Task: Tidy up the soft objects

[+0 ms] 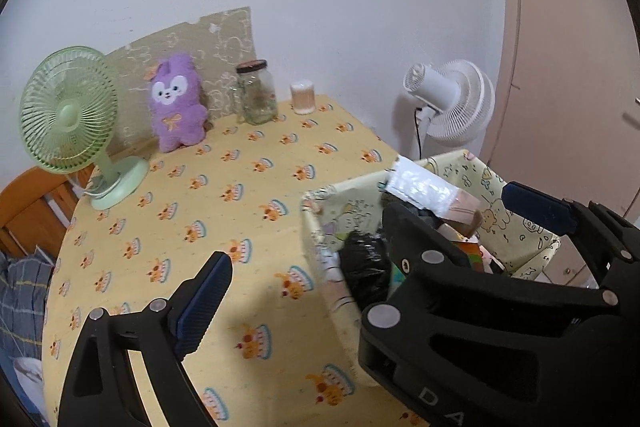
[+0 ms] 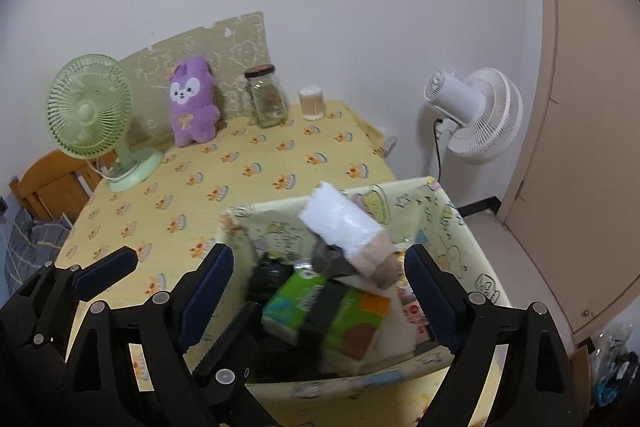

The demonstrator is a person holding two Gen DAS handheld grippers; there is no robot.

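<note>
Beyond both grippers, far desk edge: fluffy purple plush bunny (image 1: 176, 103) upright | left gripper (image 1: 360, 223) nearer | both fingers spread, empty.

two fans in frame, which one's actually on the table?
The green fan, standing on the yellow tablecloth left of the purple plush. The white fan stands beyond the table's far right edge, by the wall.

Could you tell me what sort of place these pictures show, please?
Probably a bedroom or small living room at home: a purple plush rabbit and green desk fan on a table with a yellow cake-print cloth, a white standing fan nearby.
</note>
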